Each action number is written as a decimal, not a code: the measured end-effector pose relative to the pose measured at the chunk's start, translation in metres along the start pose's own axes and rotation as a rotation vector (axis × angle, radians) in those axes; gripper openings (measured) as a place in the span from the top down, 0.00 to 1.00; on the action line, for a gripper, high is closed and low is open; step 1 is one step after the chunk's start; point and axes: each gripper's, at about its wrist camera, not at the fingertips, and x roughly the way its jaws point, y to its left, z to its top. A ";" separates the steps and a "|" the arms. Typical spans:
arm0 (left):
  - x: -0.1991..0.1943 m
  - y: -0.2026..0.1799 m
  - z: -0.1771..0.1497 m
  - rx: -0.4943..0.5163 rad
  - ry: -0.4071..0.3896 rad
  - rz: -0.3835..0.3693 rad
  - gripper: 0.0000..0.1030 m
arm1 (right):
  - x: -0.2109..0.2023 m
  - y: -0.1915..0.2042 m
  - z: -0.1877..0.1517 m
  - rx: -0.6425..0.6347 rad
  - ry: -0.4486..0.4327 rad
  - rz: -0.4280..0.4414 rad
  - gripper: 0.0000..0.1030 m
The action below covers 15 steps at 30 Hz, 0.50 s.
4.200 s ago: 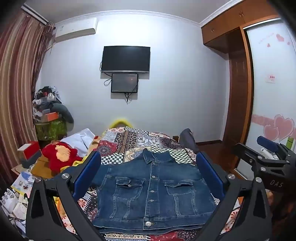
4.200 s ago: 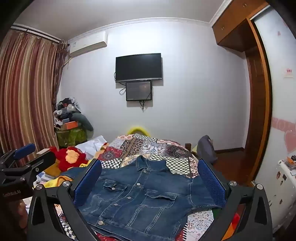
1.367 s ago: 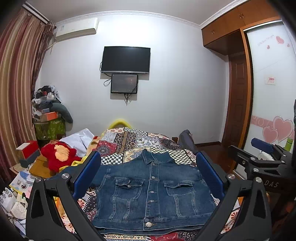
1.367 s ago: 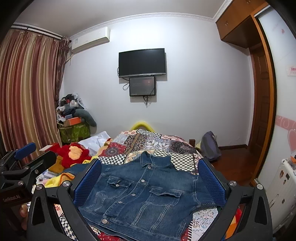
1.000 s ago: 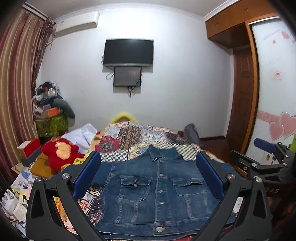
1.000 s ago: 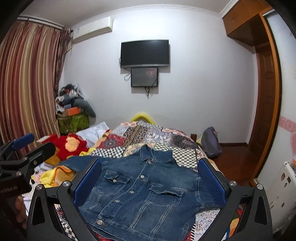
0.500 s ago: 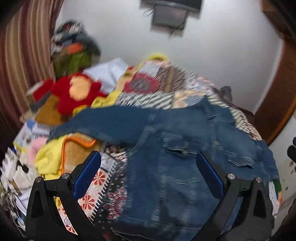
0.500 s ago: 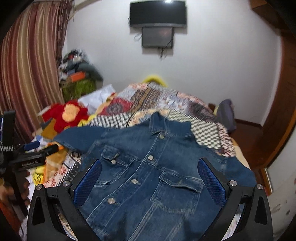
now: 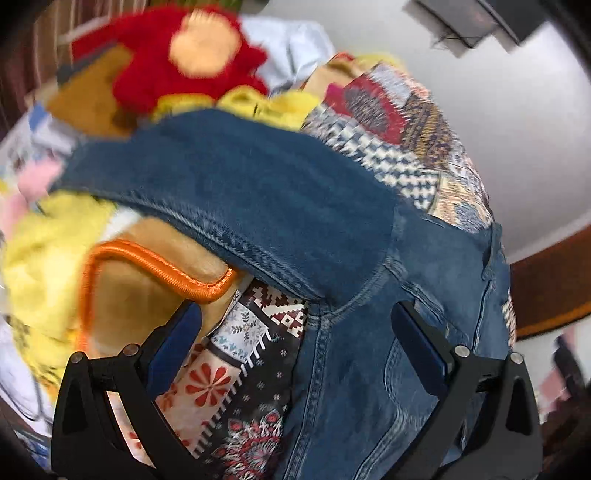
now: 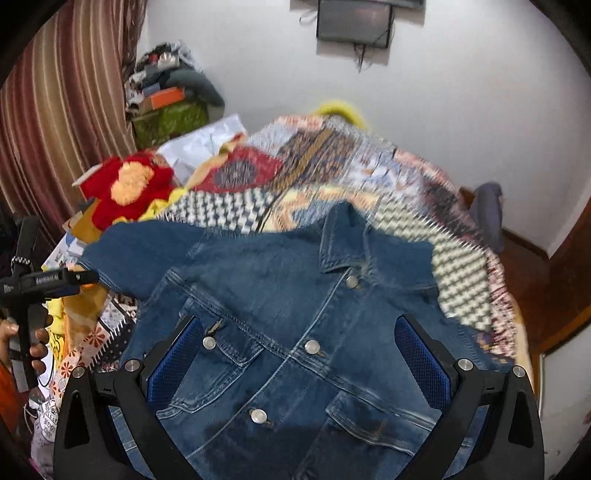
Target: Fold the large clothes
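Observation:
A blue denim jacket (image 10: pixel 295 295) lies front up and buttoned on a patchwork bedspread (image 10: pixel 332 166). Its left sleeve (image 9: pixel 229 184) stretches out to the left over yellow and orange bedding. My left gripper (image 9: pixel 295 343) is open, low over the armpit seam where that sleeve joins the body. It also shows at the left edge of the right wrist view (image 10: pixel 55 280), near the sleeve's cuff end. My right gripper (image 10: pixel 295 354) is open and empty, above the jacket's chest between the two pockets.
A red and orange plush toy (image 10: pixel 125 184) and white cloth (image 10: pixel 203 144) lie at the bed's left. A tan cushion with orange piping (image 9: pixel 147 269) sits under the sleeve. A curtain (image 10: pixel 62 103), cluttered boxes (image 10: pixel 166 103), a wall screen (image 10: pixel 354 22) and a wooden door frame (image 10: pixel 554 288) surround the bed.
Both grippers have dropped and tilted down toward the bed. The left one has swung left and come close to the sleeve's armpit; the right one has closed in over the jacket's chest.

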 end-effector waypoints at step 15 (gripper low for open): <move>0.053 0.008 0.035 -0.158 0.092 -0.232 0.40 | 0.140 -0.013 -0.023 0.092 0.309 0.145 0.00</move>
